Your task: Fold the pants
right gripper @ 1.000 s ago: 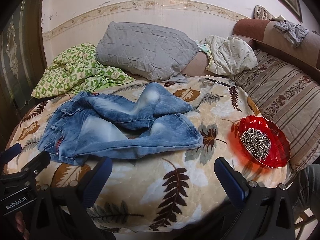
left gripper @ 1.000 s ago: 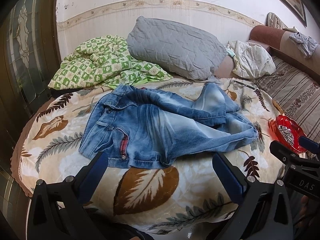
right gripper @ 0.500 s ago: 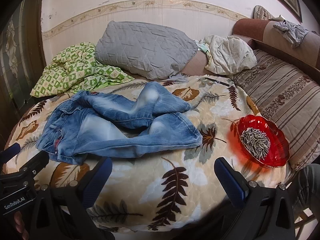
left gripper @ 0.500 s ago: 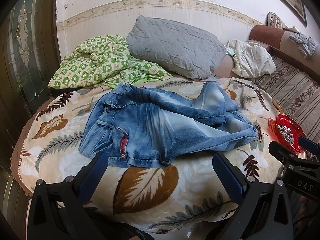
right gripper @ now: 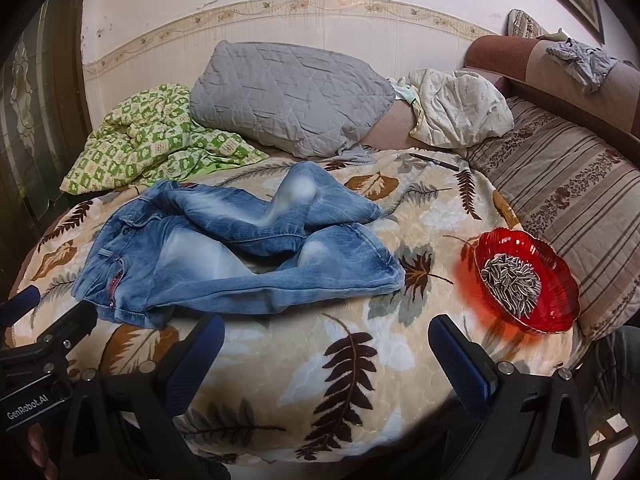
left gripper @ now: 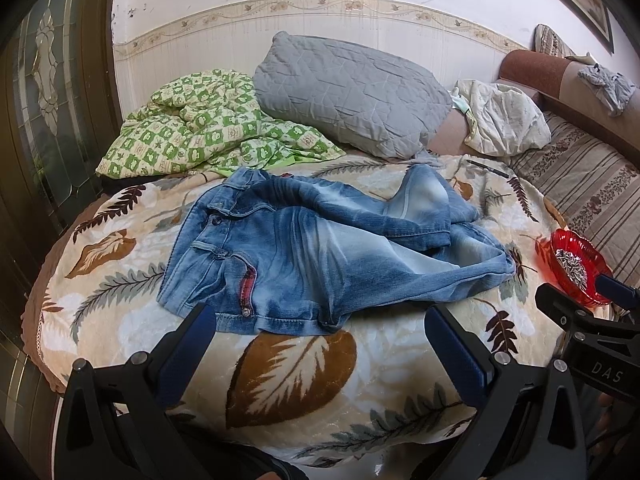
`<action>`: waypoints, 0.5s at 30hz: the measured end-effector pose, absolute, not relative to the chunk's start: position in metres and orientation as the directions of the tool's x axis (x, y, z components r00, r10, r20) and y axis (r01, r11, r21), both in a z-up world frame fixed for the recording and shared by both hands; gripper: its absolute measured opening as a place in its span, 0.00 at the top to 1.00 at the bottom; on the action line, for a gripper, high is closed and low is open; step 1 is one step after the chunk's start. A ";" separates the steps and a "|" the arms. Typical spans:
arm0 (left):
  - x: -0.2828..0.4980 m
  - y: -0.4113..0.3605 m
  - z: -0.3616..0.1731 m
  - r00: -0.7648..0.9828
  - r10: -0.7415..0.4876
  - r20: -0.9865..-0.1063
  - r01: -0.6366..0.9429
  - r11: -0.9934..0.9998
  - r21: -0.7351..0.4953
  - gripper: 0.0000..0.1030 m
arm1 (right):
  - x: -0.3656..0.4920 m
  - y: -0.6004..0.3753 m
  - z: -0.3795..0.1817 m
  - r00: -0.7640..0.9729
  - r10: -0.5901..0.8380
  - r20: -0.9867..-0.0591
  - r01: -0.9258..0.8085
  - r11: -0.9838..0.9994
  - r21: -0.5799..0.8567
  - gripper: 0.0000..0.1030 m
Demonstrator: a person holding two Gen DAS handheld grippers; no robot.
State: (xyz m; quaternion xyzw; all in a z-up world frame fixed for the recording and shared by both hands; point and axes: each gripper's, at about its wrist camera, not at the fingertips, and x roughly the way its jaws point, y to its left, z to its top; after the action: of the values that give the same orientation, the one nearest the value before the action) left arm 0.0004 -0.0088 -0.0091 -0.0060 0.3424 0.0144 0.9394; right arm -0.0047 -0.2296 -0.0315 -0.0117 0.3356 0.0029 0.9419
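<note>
A pair of faded blue jeans (left gripper: 320, 252) lies crumpled on a leaf-patterned blanket (left gripper: 292, 368), waistband to the left, legs bunched and crossed to the right. The jeans also show in the right wrist view (right gripper: 224, 256). My left gripper (left gripper: 320, 344) is open and empty, just in front of the waistband's near edge. My right gripper (right gripper: 326, 354) is open and empty, above the blanket (right gripper: 340, 360) in front of the leg hems. The right gripper shows at the right edge of the left wrist view (left gripper: 592, 320).
A red glass dish of sunflower seeds (right gripper: 524, 280) sits on the blanket at the right. A grey pillow (right gripper: 288, 92), a green checked quilt (right gripper: 156, 140), a white bundle (right gripper: 456, 108) and a pen (right gripper: 436, 161) lie behind. A striped cushion (right gripper: 560, 200) is at right.
Both grippers have crept slightly forward toward the jeans. The jeans have not moved and both grippers stay open.
</note>
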 end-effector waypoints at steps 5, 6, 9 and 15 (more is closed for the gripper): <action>0.000 -0.009 -0.010 0.763 0.023 -0.646 -0.031 1.000 -0.001 0.00 | -0.005 -0.230 -0.032 0.773 0.000 -0.634 -0.015 1.000 -0.018 0.00; 0.000 -0.010 -0.010 0.763 0.023 -0.646 -0.030 1.000 0.000 0.00 | -0.005 -0.229 -0.032 0.774 -0.001 -0.634 -0.014 1.000 -0.019 0.00; -0.001 -0.010 -0.010 0.762 0.023 -0.647 -0.030 1.000 0.000 0.00 | -0.005 -0.230 -0.033 0.774 -0.001 -0.633 -0.015 1.000 -0.019 0.00; -0.001 -0.010 -0.010 0.757 0.025 -0.653 -0.032 0.999 0.001 0.00 | -0.004 -0.229 -0.033 0.773 -0.001 -0.634 -0.015 1.000 -0.020 0.00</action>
State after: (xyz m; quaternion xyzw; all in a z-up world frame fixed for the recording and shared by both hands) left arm -0.0006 -0.0102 -0.0105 -0.0051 0.3482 0.0150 0.9373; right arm -0.0044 -0.2292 -0.0332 -0.0121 0.3367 0.0037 0.9415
